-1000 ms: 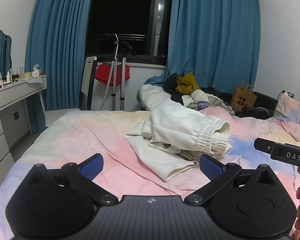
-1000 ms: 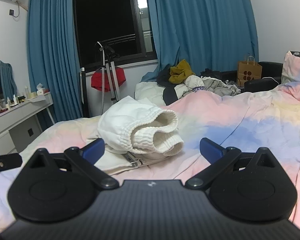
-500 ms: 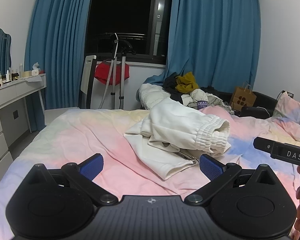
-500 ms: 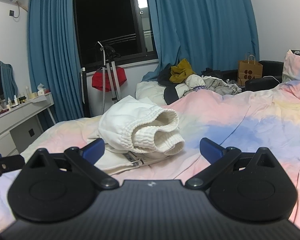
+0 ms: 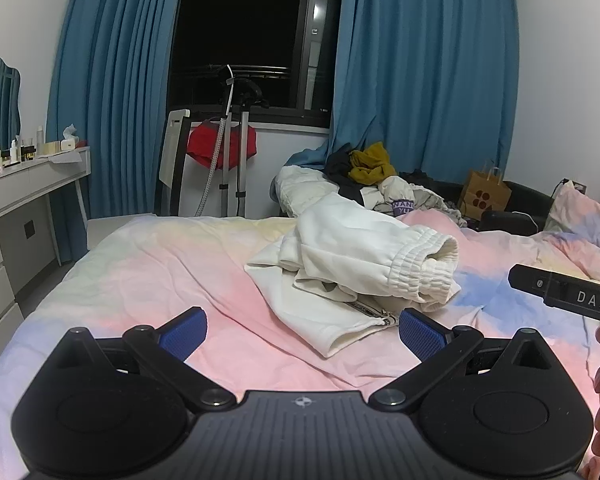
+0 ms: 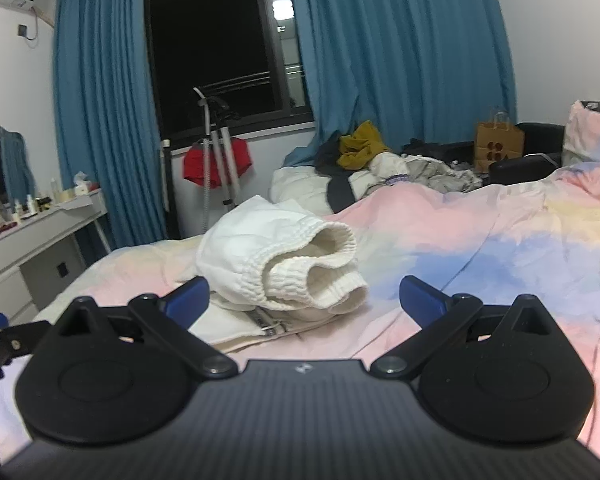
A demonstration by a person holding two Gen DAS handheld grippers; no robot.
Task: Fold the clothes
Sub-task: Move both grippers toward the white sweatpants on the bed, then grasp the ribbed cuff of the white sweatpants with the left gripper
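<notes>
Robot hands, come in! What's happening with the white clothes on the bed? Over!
Left gripper open, empty. Right gripper open, empty. White zip-up garment crumpled on the bedspread, untouched. Nothing in the way.

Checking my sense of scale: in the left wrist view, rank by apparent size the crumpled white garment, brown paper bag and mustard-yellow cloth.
1. Crumpled white garment, though it lies nearest.
2. and 3. Brown paper bag and mustard-yellow cloth: alike, unranked.

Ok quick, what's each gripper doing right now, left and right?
Left gripper: open, holding nothing.
Right gripper: open, holding nothing.
</notes>
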